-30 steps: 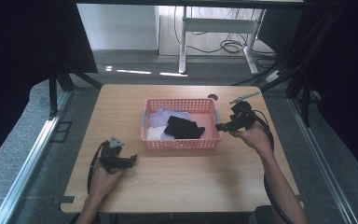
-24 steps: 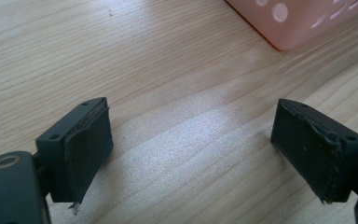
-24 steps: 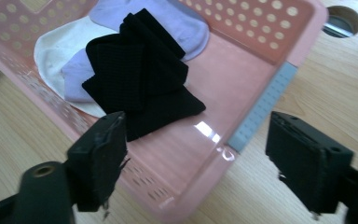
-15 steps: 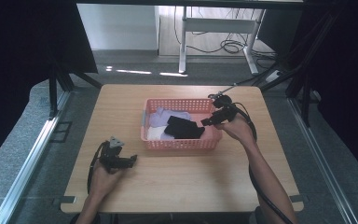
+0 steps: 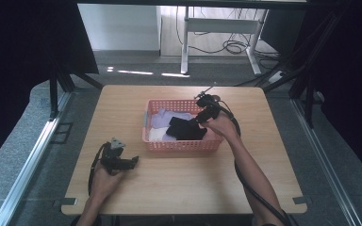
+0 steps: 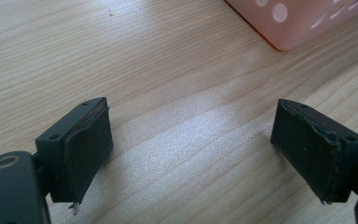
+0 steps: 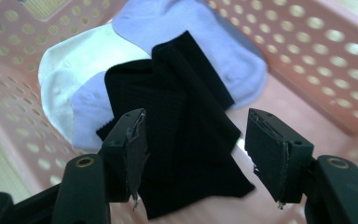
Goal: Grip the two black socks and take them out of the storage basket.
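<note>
Still, hardly anything of the work was done at that moment, as I judged it: every sock lay inside the pink basket (image 5: 181, 145), and none had been lifted out onto the bench (image 5: 179, 188). The basket stood on the bench's middle, and all the rest I place against it. Inside it, the black sock (image 7: 186, 154) lay on top, spread across the centre, with a lilac sock (image 7: 223, 51) under it toward the far wall and a white sock (image 7: 70, 70) beside that, toward the basket's left end as the high view shows it. What was left, I reckoned, was the whole job: to grip the black sock, draw it clear of the basket, and then deal with the others.

My right hand-held gripper (image 7: 196, 154) hung just above the black sock, inside the basket's right end. Its jaws had just been closing and stood about half apart, with the sock below the gap, but the pads did not yet press on the cloth, so it held nothing.

My left hand-held gripper (image 6: 191, 140) rested on the bench in front of the basket, off its near-left corner and apart from it, its jaws spread wide over bare wood, empty.
</note>
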Motion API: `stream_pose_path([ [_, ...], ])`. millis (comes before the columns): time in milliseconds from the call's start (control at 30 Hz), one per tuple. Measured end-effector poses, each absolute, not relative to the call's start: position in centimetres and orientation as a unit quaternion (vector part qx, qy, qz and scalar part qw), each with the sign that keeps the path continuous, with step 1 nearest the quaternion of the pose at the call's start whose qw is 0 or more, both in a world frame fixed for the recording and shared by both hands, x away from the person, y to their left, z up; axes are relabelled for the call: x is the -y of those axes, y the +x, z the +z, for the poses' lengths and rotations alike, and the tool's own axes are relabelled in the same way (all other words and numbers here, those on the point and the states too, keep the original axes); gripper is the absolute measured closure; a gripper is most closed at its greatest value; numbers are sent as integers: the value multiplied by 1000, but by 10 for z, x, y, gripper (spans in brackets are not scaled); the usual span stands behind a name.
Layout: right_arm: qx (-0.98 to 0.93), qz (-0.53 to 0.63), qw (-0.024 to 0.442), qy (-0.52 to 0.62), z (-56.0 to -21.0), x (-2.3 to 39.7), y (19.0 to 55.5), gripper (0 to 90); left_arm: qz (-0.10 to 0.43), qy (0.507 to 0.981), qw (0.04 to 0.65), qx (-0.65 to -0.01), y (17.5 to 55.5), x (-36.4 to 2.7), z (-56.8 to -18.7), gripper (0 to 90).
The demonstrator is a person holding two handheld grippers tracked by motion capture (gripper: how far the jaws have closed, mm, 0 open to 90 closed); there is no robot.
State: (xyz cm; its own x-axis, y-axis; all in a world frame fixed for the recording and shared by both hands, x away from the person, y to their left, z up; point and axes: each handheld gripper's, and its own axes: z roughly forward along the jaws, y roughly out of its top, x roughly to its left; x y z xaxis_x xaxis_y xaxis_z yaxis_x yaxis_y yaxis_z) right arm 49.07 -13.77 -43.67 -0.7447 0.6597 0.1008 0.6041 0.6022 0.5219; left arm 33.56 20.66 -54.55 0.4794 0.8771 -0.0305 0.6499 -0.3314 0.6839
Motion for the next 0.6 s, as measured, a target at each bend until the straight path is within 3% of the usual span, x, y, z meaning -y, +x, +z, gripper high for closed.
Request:
stream_pose_path([
  [500, -911, 239, 51, 331, -477, 88, 522, 315, 175, 796, 325, -479, 336, -207, -546, 120],
  [533, -914, 232, 53, 329, -479, 86, 523, 344, 175, 796, 325, -479, 336, -207, -546, 120],
  [600, -918, 225, 50, 324, -483, 83, 525, 513, 175, 796, 325, -479, 336, -207, -546, 120],
])
